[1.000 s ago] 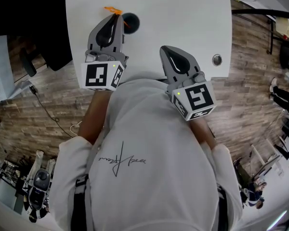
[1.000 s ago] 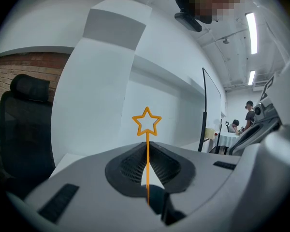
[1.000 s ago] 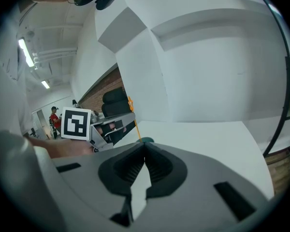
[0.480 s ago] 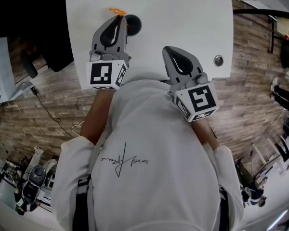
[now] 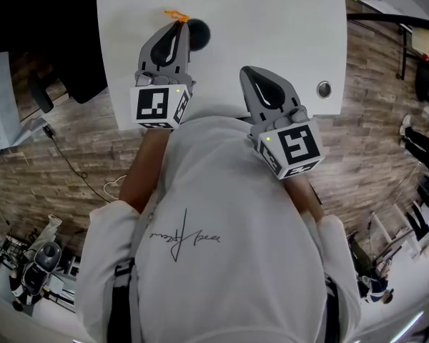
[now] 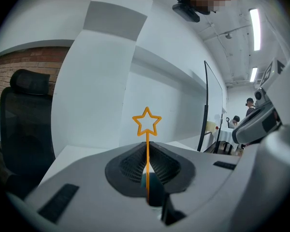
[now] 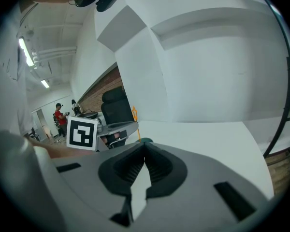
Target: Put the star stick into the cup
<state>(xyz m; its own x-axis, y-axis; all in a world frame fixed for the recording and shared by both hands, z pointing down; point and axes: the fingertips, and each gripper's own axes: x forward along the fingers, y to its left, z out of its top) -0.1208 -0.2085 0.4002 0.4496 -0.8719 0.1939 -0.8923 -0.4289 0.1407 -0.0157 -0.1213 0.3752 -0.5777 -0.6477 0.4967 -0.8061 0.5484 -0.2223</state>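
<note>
Left gripper (image 6: 146, 148) is clamped on the orange star stick (image 6: 146, 122), star end up and pretty much upright. The dark teal cup (image 5: 198, 33) sits right at the jaw tips on the white table (image 5: 272, 20), so the grab looks done, and lowering plus letting go is what's left. Can't tell if the bottom end is inside the cup. Right gripper (image 7: 144, 149) is closed on nothing, well apart. The black office chair (image 6: 24, 124) is out of the way.
</note>
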